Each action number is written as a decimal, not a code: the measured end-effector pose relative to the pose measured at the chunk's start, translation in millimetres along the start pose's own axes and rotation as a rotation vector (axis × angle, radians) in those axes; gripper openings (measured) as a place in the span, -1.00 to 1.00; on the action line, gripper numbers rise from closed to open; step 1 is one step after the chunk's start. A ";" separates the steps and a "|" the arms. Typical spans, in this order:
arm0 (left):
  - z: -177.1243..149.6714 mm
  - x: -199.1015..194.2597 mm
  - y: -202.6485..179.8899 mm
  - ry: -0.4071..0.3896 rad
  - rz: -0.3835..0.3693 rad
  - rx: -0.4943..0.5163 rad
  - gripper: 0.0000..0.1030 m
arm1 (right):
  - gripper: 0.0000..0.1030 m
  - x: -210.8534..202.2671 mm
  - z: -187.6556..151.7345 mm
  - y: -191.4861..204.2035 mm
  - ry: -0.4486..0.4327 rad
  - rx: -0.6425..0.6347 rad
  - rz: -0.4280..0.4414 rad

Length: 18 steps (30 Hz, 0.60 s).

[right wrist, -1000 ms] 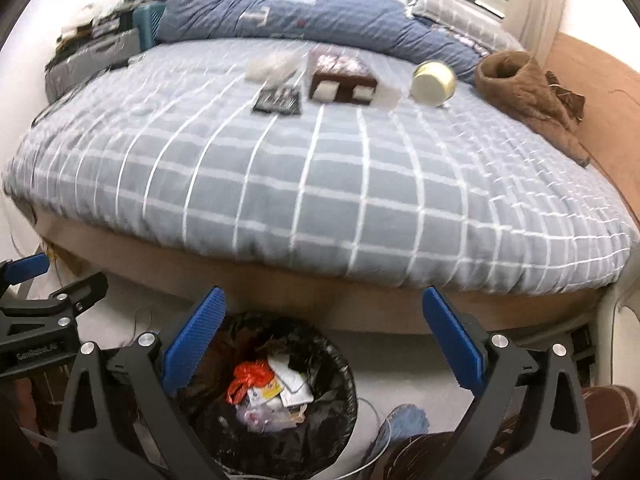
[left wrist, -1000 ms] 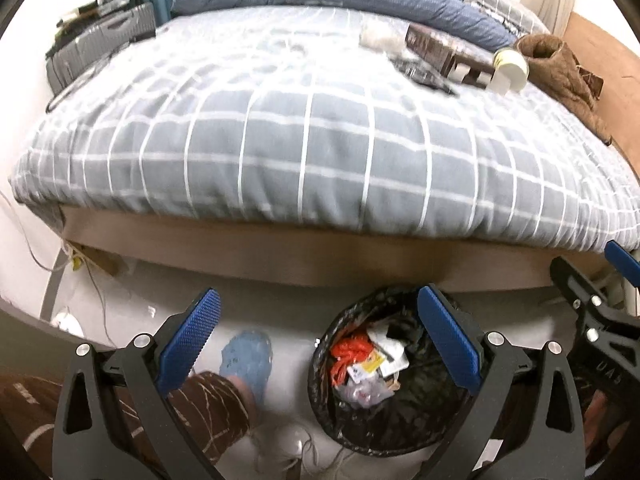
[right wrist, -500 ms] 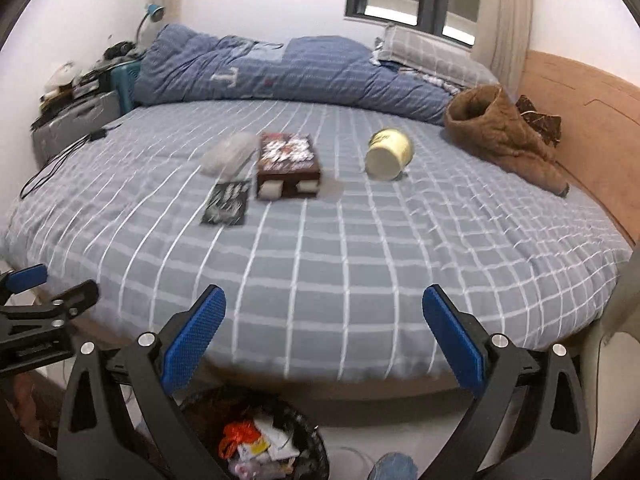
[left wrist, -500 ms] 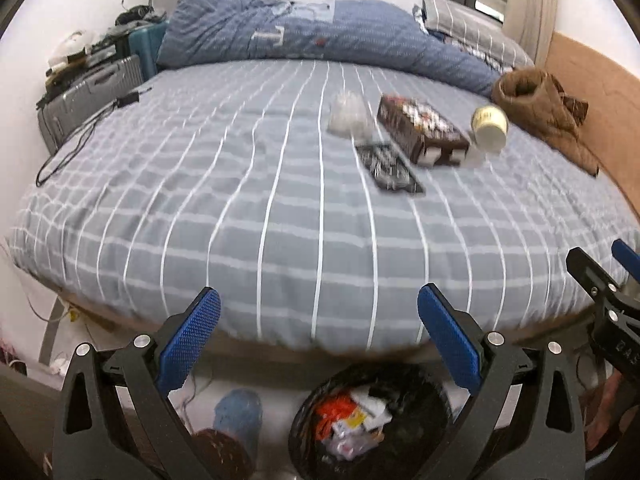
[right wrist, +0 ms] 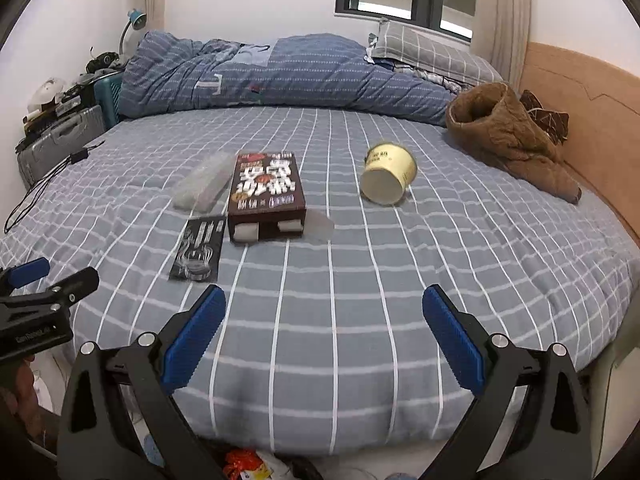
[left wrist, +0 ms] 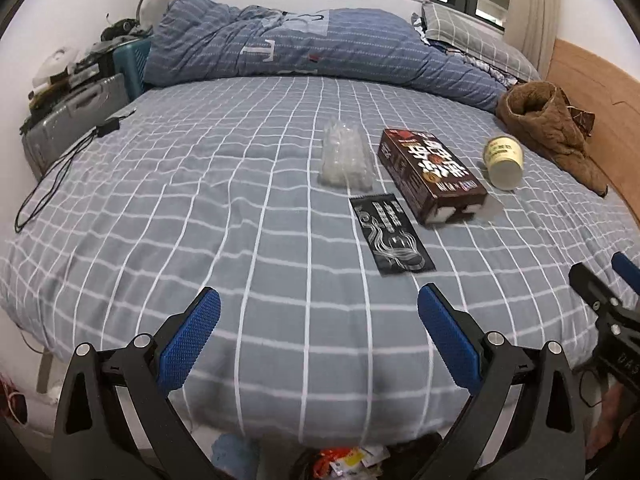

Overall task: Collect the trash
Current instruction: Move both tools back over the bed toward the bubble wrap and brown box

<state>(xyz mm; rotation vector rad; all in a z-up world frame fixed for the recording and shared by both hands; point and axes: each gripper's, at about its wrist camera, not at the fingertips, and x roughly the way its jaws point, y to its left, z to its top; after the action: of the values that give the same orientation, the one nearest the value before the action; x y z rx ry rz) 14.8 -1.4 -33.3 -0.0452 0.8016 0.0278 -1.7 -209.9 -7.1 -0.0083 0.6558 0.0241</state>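
Note:
Trash lies on the grey checked bed [left wrist: 200, 200] [right wrist: 400, 300]: a dark brown box [left wrist: 430, 174] [right wrist: 266, 194], a flat black packet [left wrist: 390, 234] [right wrist: 199, 250], a clear plastic tray [left wrist: 346, 154] [right wrist: 204, 180] and a tipped yellow cup [left wrist: 504, 158] [right wrist: 390, 178]. My left gripper [left wrist: 318, 334] hangs open over the bed's near edge, short of the packet. My right gripper [right wrist: 324, 332] is open too, nothing between its fingers, box and cup ahead of it. A sliver of the trash bin's contents [left wrist: 348, 462] [right wrist: 248, 464] shows below the bed edge.
A blue duvet [left wrist: 300, 52] and pillow [right wrist: 424, 50] fill the far side. A brown jacket [left wrist: 552, 128] [right wrist: 508, 140] lies by the wooden headboard [right wrist: 588, 112]. A black cable [left wrist: 52, 176] trails on the left, beside a grey suitcase [left wrist: 68, 120].
Both grippers have risen from the floor-level trash bin to above the bed; the bin has dropped almost out of view and the trash on the bed has come closer. Both stay open.

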 end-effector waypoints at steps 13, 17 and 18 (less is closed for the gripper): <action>52.7 36.0 -1.4 -0.019 -0.010 -0.015 0.89 | 0.84 42.8 47.8 4.2 -0.040 -0.015 0.023; 68.0 47.2 -5.4 -0.022 -0.012 -0.018 0.89 | 0.84 49.4 59.9 4.6 -0.051 -0.016 0.035; 72.2 51.6 -6.0 -0.022 -0.009 -0.021 0.89 | 0.84 51.1 62.2 4.5 -0.052 -0.016 0.037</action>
<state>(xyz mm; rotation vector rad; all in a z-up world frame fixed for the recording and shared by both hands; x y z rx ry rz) 102.7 -3.3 -20.1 -0.0680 0.7792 0.0277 76.6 -203.4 11.0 -0.0103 0.6037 0.0652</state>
